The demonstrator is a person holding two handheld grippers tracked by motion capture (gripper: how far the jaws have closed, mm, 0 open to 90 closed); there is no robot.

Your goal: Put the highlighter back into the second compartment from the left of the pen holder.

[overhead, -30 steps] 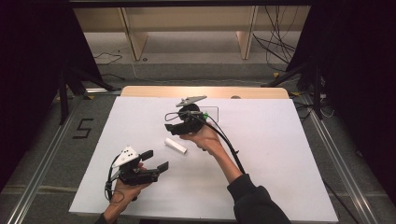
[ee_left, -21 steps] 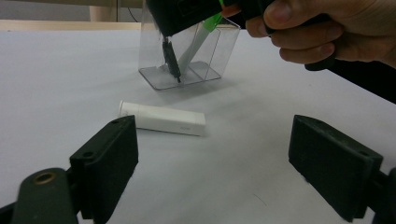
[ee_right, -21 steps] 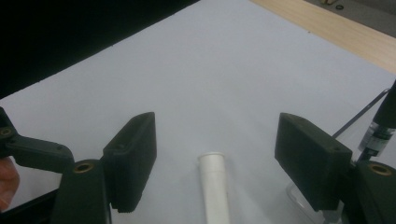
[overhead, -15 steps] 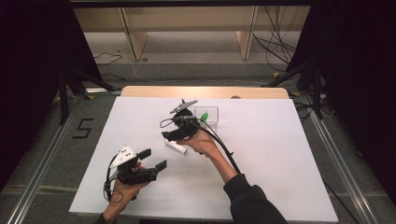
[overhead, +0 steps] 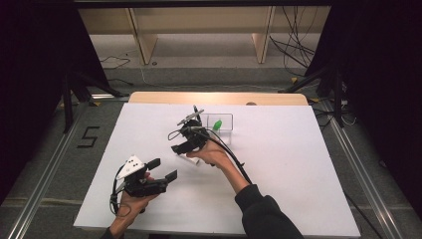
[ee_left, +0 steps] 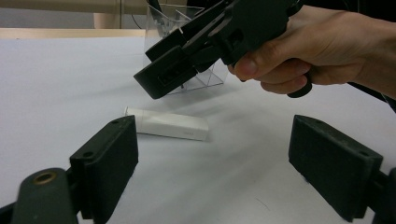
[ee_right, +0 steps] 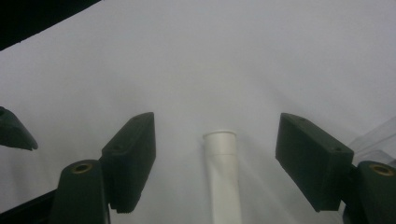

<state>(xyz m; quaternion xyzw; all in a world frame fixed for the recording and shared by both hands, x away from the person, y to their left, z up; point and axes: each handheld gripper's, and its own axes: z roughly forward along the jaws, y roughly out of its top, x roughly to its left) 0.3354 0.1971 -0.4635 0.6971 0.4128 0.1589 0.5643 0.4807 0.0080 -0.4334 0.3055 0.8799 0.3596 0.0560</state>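
Jaws spread wide on the left gripper (overhead: 158, 169), which sat low at the near left of the white table (overhead: 298, 164), held up off the surface in the person's left hand (overhead: 130, 201) with nothing between its pads. From the left gripper view, its two black jaws stood well apart, framing the scene ahead: the white tube (ee_left: 167, 124) lay flat on the table between them and farther off, on its side, long axis running across that view.

Moving toward the middle, the right gripper (overhead: 182, 148) hung over that same white tube, tilted nose-down, gripped by the right hand (overhead: 211, 153) with a dark sleeve (overhead: 263, 214) trailing back to the near edge. Its jaws stood open too. In the right gripper view the tube ran up from the bottom edge, its flared end (ee_right: 219, 136) lying in the gap between the two pads, touching neither. Whether the jaw tips had reached the table, the pictures did not settle. In the left gripper view the right gripper hovered just above the tube, apart from it.

Farther right and toward the back, a clear plastic box (overhead: 225, 123) stood on the table just beyond the right gripper, with a small green piece (overhead: 217, 124) inside it.
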